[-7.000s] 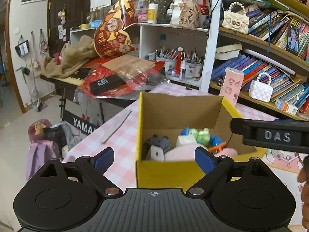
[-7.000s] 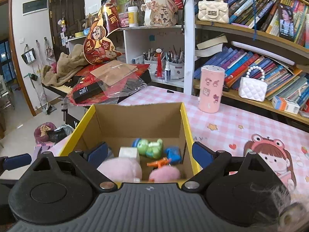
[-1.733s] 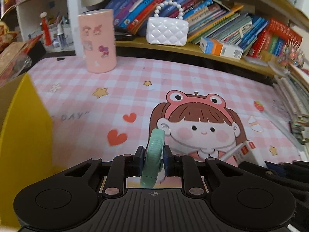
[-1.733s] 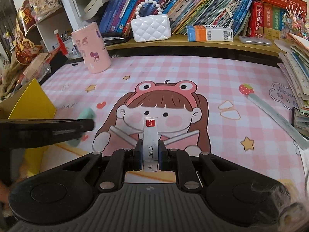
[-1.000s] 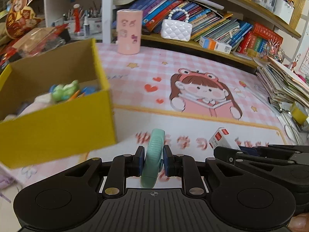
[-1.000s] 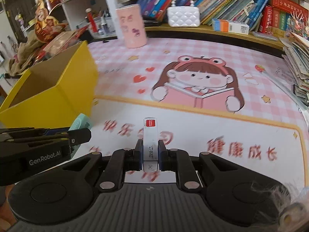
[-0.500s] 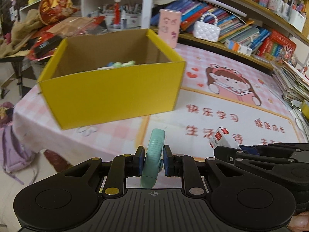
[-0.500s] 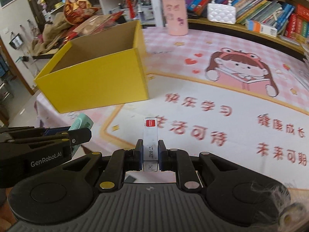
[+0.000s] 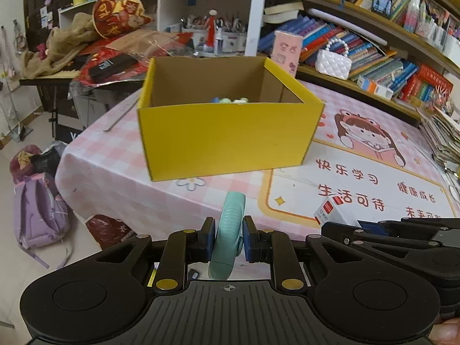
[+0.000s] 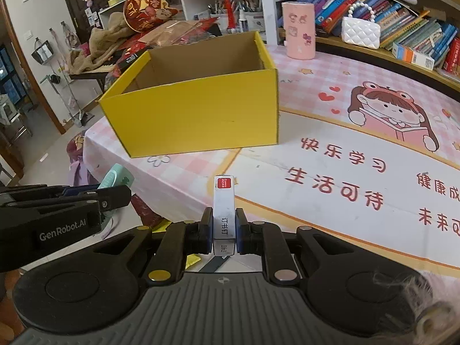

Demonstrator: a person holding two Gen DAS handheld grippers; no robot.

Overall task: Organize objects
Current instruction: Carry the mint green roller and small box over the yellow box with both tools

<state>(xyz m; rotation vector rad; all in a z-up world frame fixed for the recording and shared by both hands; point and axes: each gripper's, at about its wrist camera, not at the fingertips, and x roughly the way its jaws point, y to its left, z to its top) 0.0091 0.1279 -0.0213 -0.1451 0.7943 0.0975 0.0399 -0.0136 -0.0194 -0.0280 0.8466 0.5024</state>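
My left gripper [image 9: 228, 237] is shut on a mint green flat round object [image 9: 230, 230], held on edge off the table's front edge. My right gripper [image 10: 224, 230] is shut on a small white staple box with a red label [image 10: 224, 210]. The box also shows in the left wrist view [image 9: 330, 211], and the mint object in the right wrist view [image 10: 115, 178]. An open yellow cardboard box [image 9: 227, 135] stands ahead on the pink table mat, with small toys [image 9: 230, 100] just showing inside. It shows in the right wrist view [image 10: 195, 115] too. Both grippers are in front of it.
A pink cylinder [image 10: 299, 33] and a white quilted purse [image 10: 360, 31] stand behind the box by the bookshelves. Stacked books [image 9: 445, 141] lie at the table's right. A cluttered piano [image 9: 86, 66] and a purple backpack [image 9: 37, 212] are at the left.
Both grippers have pulled back from the table and swung left while holding their objects. The yellow box now stands centred ahead and farther away.
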